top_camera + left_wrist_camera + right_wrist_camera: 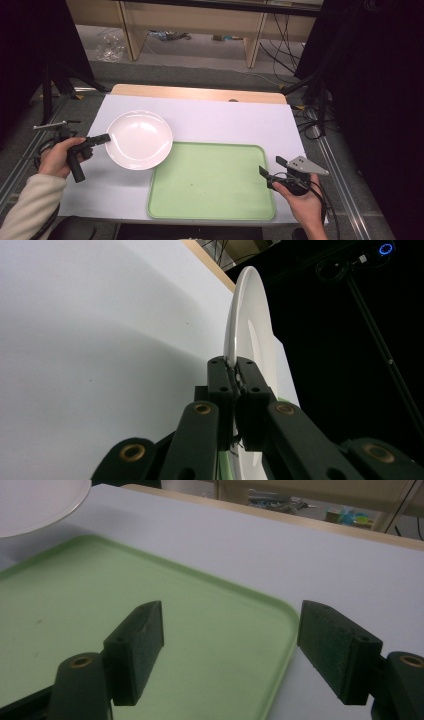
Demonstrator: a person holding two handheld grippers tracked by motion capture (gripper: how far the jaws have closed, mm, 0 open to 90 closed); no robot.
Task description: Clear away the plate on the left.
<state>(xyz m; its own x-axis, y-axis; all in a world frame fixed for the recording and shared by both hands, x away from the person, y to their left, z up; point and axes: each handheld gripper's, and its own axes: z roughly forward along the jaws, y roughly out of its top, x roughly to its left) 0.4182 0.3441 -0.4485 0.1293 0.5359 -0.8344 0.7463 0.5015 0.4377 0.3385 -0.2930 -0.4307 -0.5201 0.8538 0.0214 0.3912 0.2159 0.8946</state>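
1. White plate [139,139] sits at the worktop's [225,120] left, its right edge overlapping the green tray [212,182]; I see it tilted.
2. My left gripper [105,138] is clamped on its left rim.
3. My right gripper [270,170] hovers with jaws apart at the tray's right edge.

no readable text, label, brand, number or sign on any surface in view.

Bright even tabletop, dark surroundings, soft focus
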